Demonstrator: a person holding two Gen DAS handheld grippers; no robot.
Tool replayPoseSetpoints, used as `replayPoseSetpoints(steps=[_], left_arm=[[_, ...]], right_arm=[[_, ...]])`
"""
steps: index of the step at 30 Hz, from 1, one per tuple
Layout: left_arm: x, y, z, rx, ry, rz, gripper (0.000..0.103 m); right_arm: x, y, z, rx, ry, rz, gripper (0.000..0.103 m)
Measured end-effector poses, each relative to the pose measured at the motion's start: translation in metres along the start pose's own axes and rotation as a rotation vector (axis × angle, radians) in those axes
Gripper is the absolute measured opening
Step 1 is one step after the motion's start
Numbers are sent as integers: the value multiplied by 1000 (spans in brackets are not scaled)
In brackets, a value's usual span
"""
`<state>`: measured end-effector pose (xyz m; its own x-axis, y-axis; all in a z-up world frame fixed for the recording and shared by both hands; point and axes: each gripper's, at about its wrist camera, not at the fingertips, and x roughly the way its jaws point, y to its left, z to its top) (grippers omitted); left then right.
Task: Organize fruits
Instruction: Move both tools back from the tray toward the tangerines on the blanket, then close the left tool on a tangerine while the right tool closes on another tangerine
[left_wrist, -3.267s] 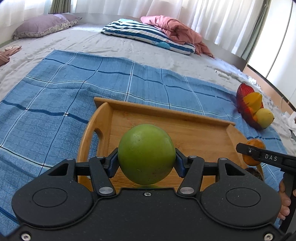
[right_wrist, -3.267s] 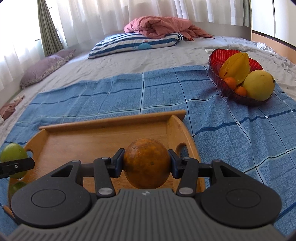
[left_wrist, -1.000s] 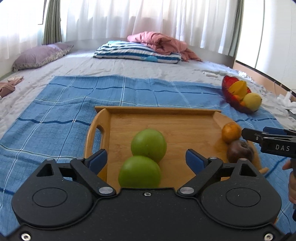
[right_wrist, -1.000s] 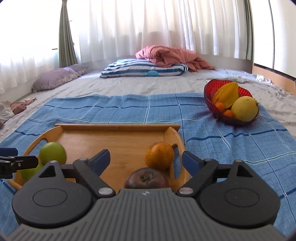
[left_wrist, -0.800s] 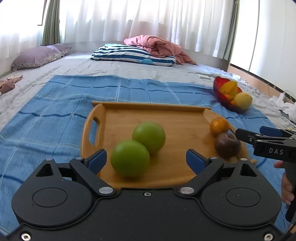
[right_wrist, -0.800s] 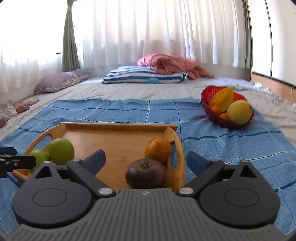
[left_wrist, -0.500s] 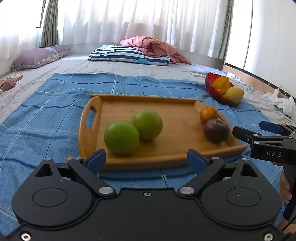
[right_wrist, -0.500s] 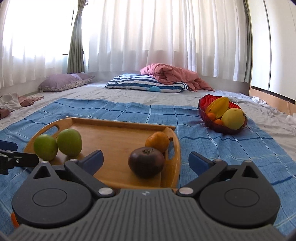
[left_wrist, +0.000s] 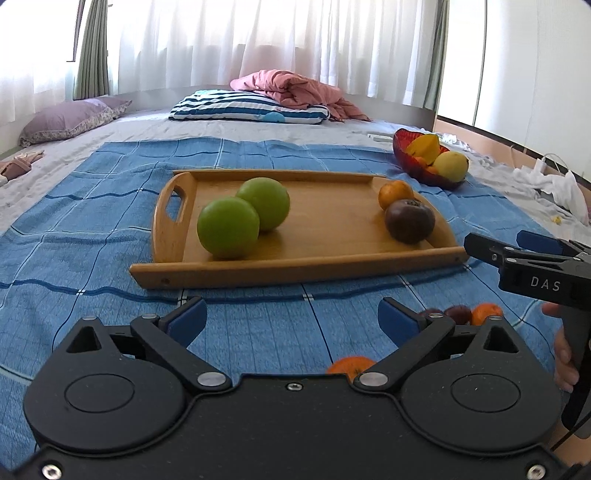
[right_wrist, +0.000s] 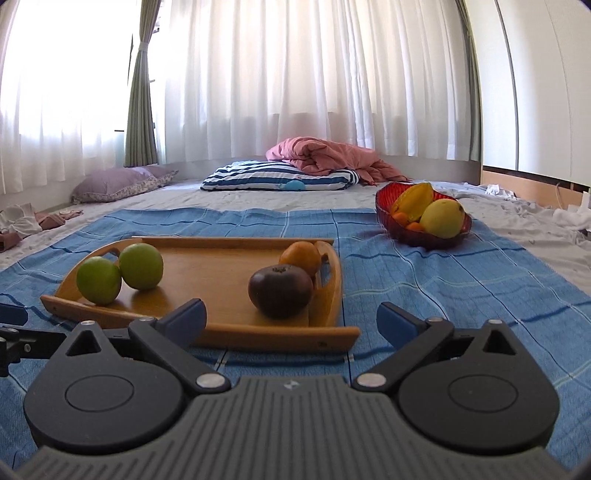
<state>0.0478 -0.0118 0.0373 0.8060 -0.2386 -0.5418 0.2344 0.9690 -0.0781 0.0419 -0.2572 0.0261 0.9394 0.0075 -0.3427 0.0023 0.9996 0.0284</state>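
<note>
- Left gripper (left_wrist: 291, 319): we hold it back from the tray, over bare blanket; its jaws have just been opening and now stand wide, nothing between the blue pads.
- Right gripper (right_wrist: 291, 319): likewise pulled back and spread wide, jaws having just opened fully, empty.
- Change noted: a few seconds ago we carried a green fruit on the left and an orange one on the right; both now lie in the tray, and we have drawn both tools away toward the near side. We judge this pair of placements finished.
- Wooden tray (left_wrist: 295, 271): bamboo-toned, flat, low rim, cut-out handle at each end; it sits on the blanket.
- Two green fruits (left_wrist: 228, 227): round, smooth, matte skin, touching each other at the tray's left end.
- Orange fruit (left_wrist: 395, 194): small, round, dimpled peel, at the right end by the handle.
- Dark fruit (left_wrist: 409, 220): brownish-purple, squat, with a calyx on top, just in front of the orange one.
- Loose fruits (left_wrist: 472, 314): a few orange and dark pieces on the blanket close below the left tool, partly hidden; we judge these next for sorting.
- Red bowl (right_wrist: 391, 212): translucent, ribbed, holding yellow and orange fruit, well apart from the tray.
- Blue checked blanket (right_wrist: 424, 280): woven, slightly rumpled.
</note>
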Motion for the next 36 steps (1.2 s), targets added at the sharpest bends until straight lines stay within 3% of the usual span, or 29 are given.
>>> replayPoseSetpoints(steps=[19, 36], left_arm=[[-18, -16, -37, -38, -39, 2, 102], [-17, -31, -59, 26, -30, 47, 102]], right_arm=[[-18, 5, -36, 8, 24, -8, 103], [-20, 9, -56, 13, 53, -10, 103]])
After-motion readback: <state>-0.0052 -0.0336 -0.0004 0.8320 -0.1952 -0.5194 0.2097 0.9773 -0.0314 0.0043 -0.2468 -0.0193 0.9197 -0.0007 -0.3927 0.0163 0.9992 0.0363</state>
